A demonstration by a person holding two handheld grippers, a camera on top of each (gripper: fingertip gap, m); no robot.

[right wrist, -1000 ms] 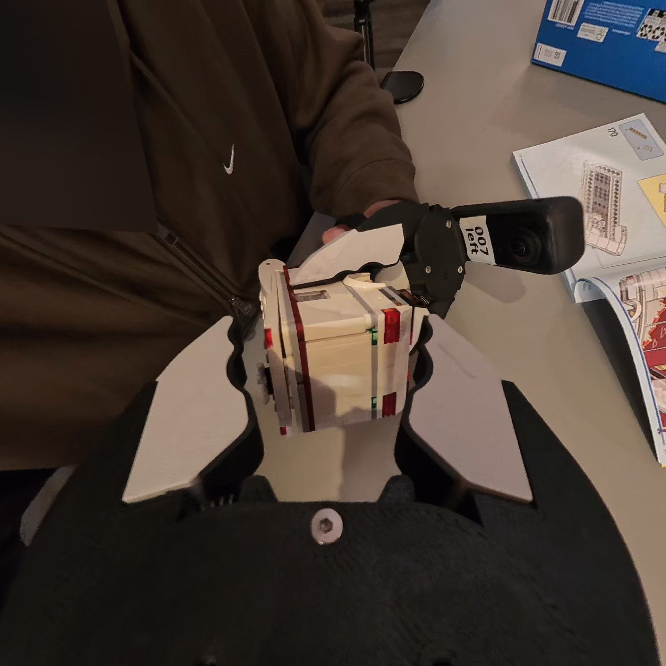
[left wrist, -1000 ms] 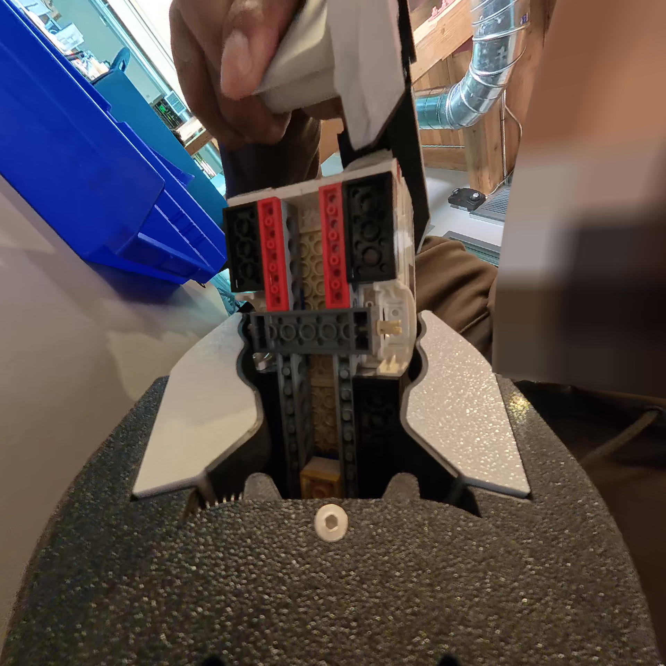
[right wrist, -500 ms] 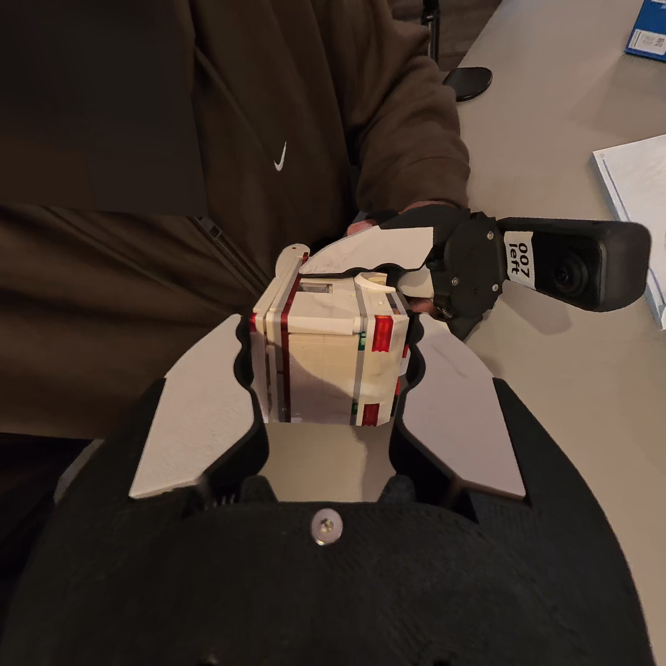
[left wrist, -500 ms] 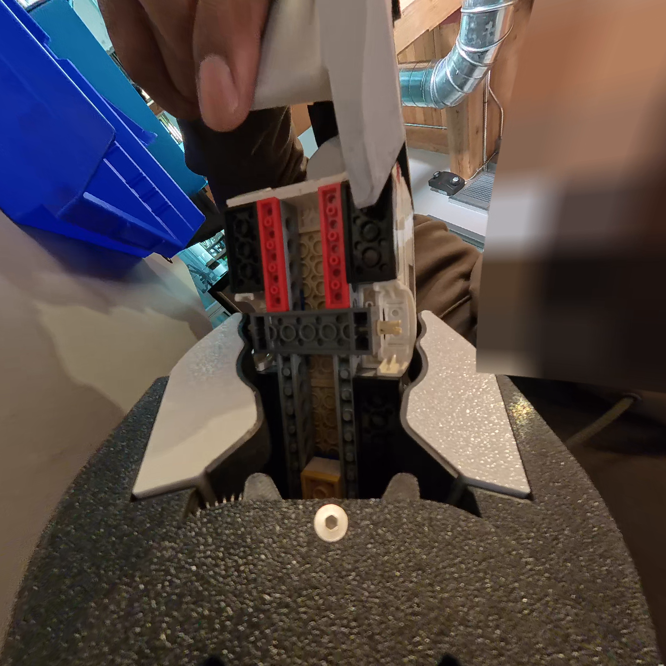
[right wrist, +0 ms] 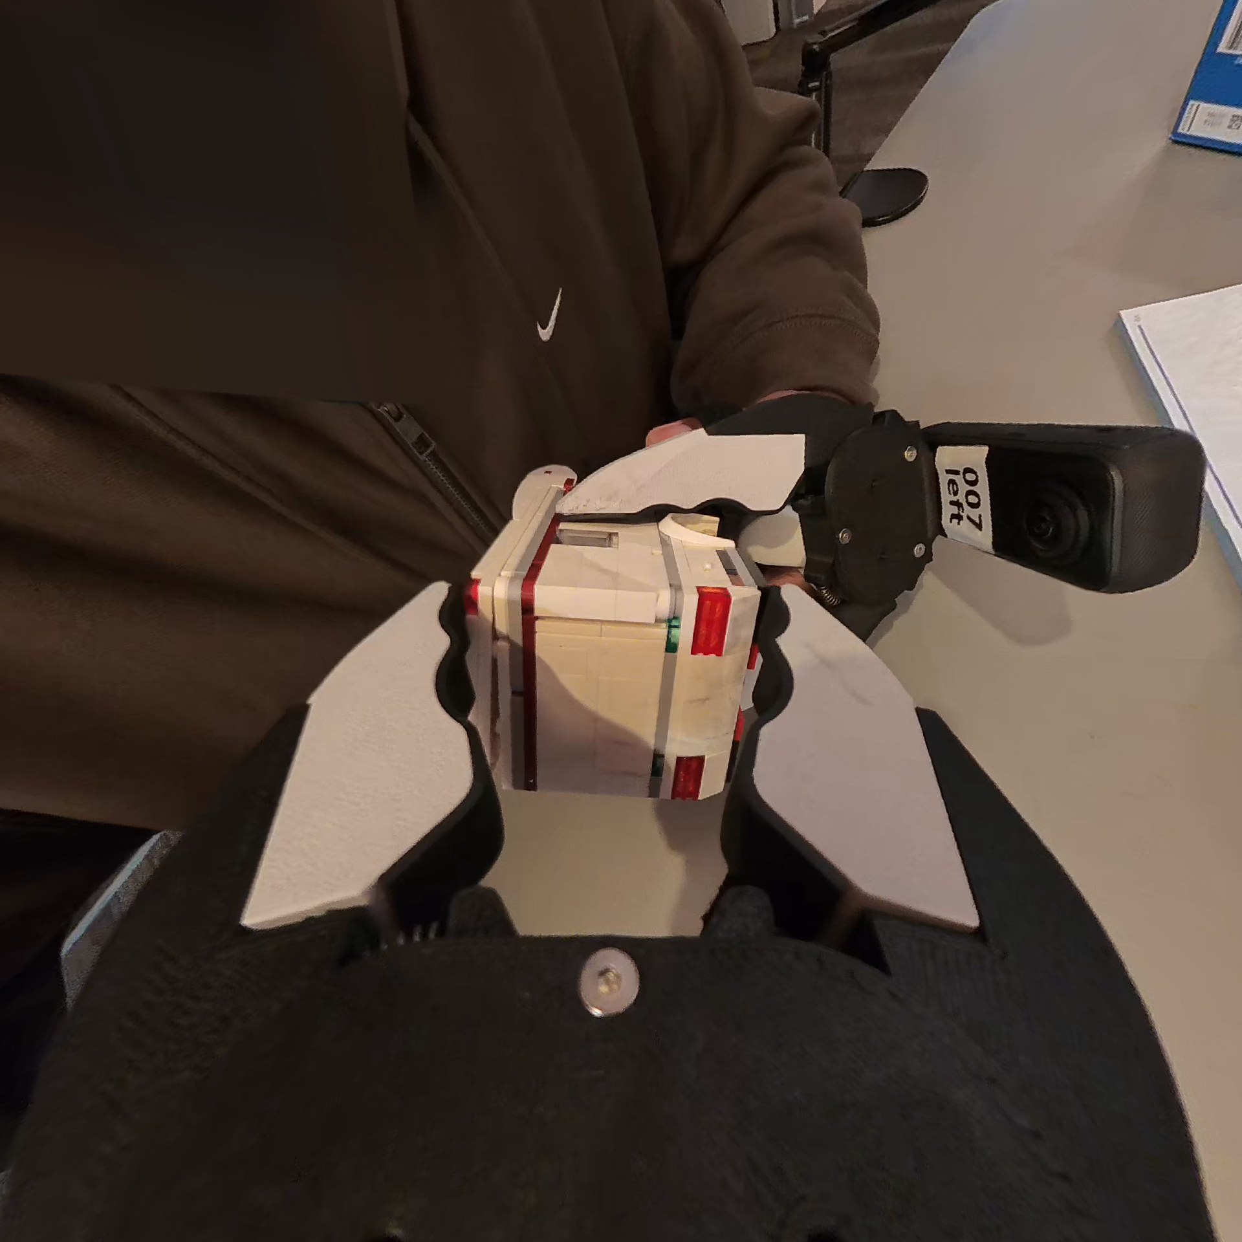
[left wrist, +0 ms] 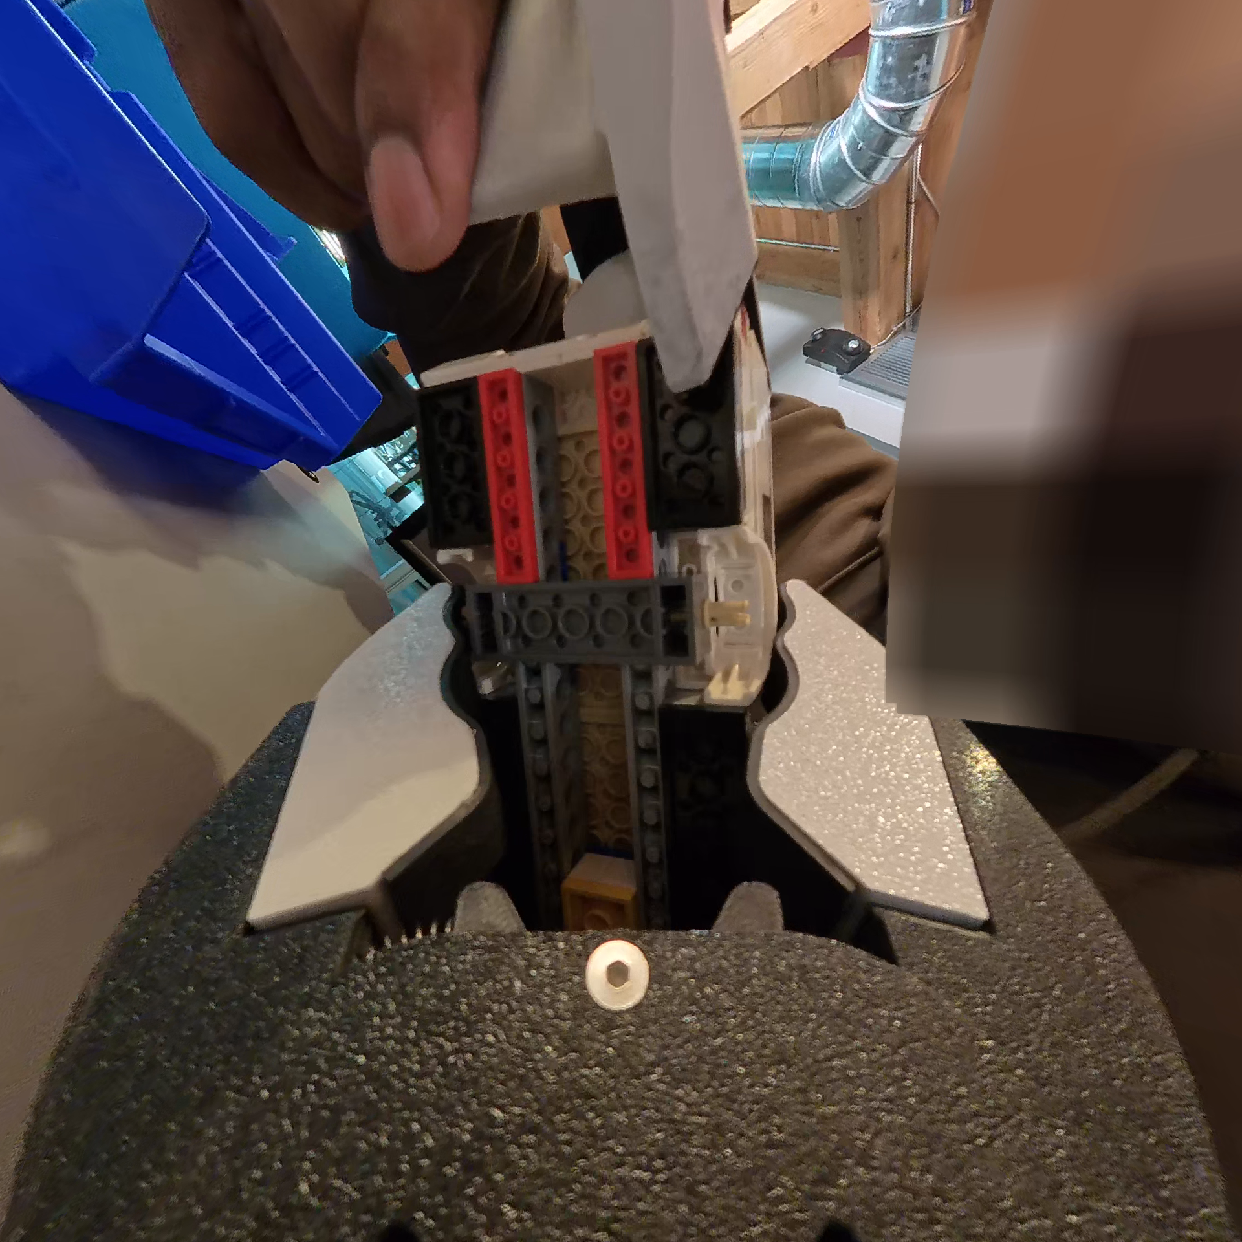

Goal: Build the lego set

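In the left wrist view, stacked blue bins (left wrist: 154, 269) sit on the pale tabletop (left wrist: 134, 706) at the far left, with a teal-lit stretch of room behind them. A hand (left wrist: 322, 101) comes in from above, holding the grip of the other tool. In the middle, the left claw (left wrist: 615, 628) is clamped on a brick-built model (left wrist: 578, 470), both pads pressed against its sides; the underside faces the camera, showing black, red, tan and grey plates. To the right hang a silver ventilation duct (left wrist: 867, 134) and wooden beams (left wrist: 793, 60), then a brown sleeve (left wrist: 826, 497).

In the right wrist view, a person in a brown zip-up jacket (right wrist: 403, 336) fills the left side. The right claw (right wrist: 615, 645) is closed on the same model (right wrist: 605, 672), its pads against the white, red-striped walls, held above the grey tabletop (right wrist: 1042, 739). The left tool's finger lies along the model's top. Further right lie a white booklet (right wrist: 1196, 376) and, at the far corner, a blue box (right wrist: 1210, 94).
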